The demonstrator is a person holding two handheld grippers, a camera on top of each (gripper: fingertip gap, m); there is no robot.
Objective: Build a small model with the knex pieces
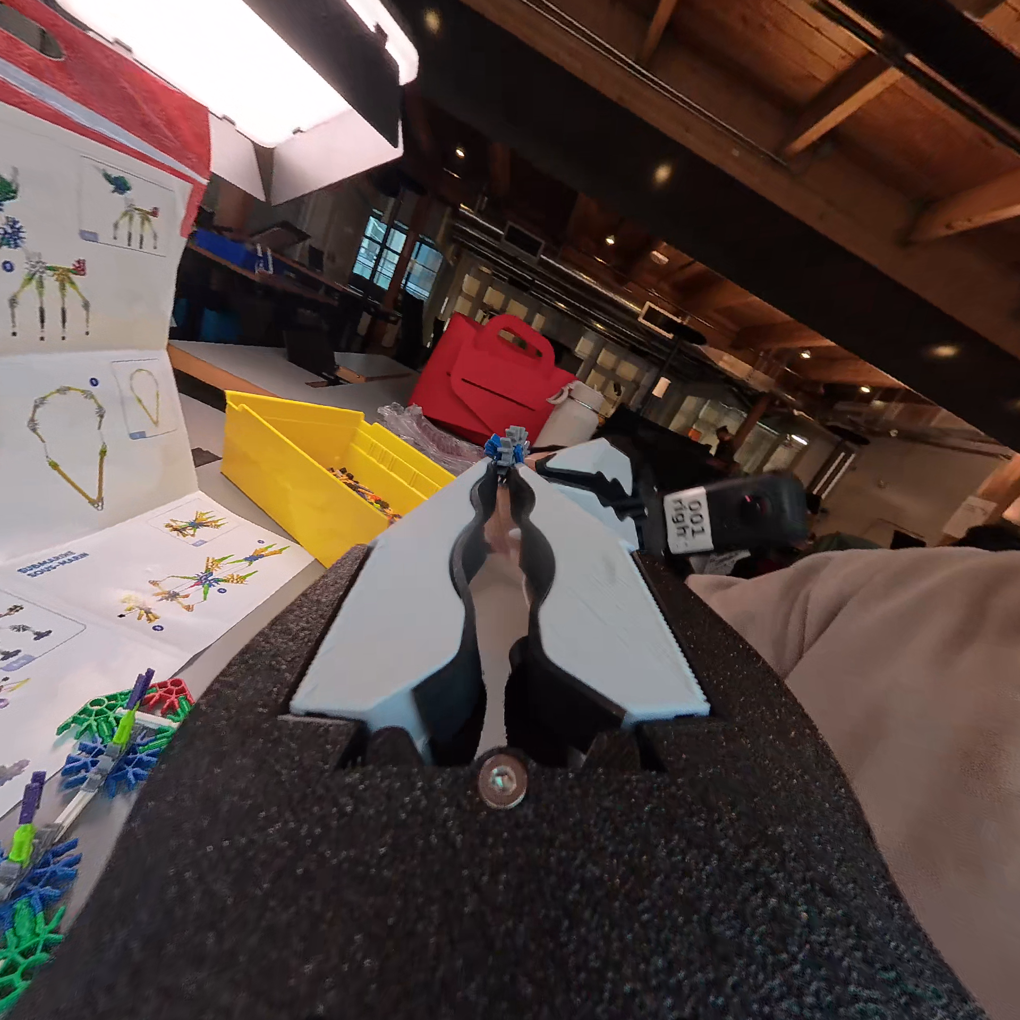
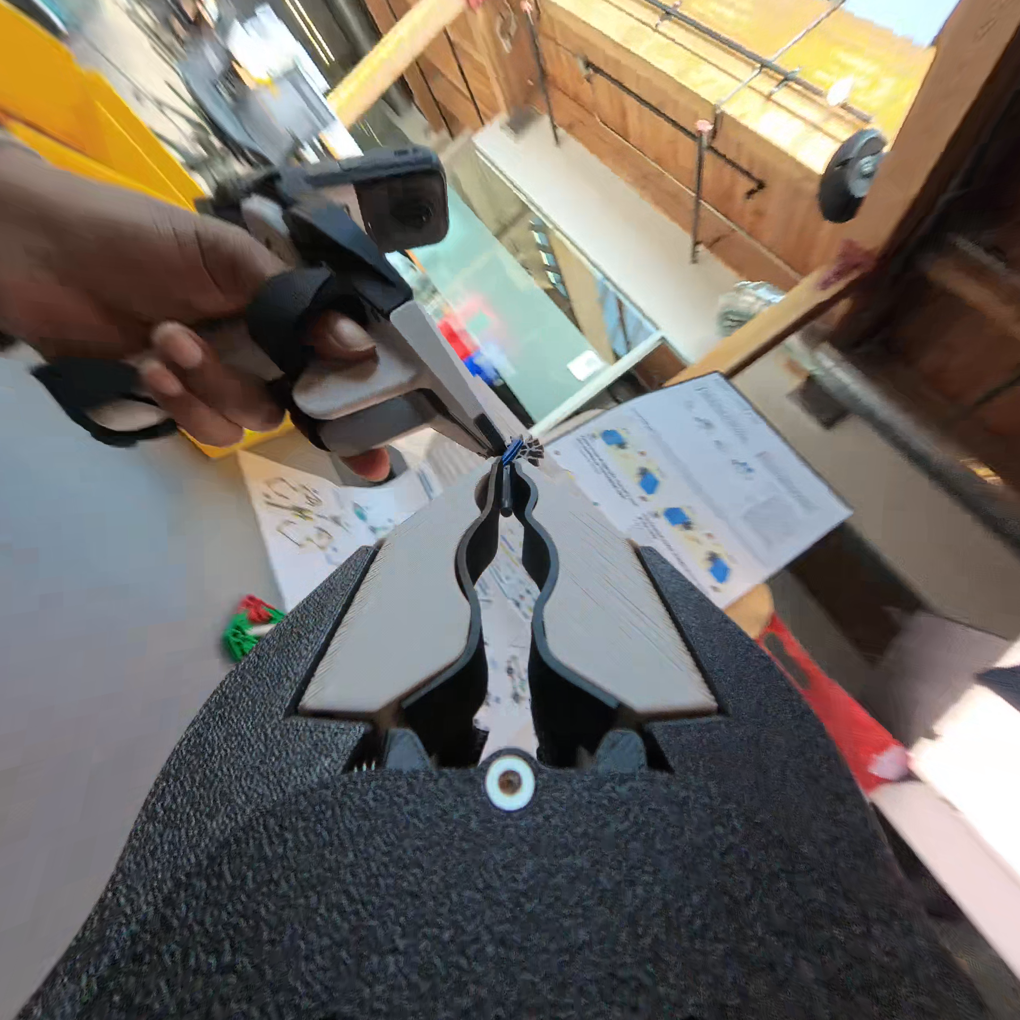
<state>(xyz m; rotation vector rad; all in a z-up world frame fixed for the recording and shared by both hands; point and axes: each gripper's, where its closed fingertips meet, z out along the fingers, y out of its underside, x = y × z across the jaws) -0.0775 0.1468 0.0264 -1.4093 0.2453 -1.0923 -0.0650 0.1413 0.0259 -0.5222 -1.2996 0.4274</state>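
My left gripper (image 1: 503, 470) is shut on a small blue and grey connector piece (image 1: 508, 446), held up in the air above the table. My right gripper (image 2: 503, 469) is shut on a short black rod (image 2: 504, 493), and the rod's tip meets the same blue and grey connector piece (image 2: 521, 448). The left gripper shows in the right wrist view (image 2: 485, 441), held by a hand (image 2: 138, 298), its tips on the piece. The right gripper body shows in the left wrist view (image 1: 596, 485) just behind the piece.
A yellow bin (image 1: 309, 469) with several small parts stands on the table. Instruction sheets (image 1: 83, 331) stand and lie at the left, and one (image 2: 695, 485) lies at the right. A built assembly of blue, green and red connectors (image 1: 105, 756) lies at lower left. A red bag (image 1: 497, 381) stands behind. Both grippers' tips are close together, under 4 cm apart.
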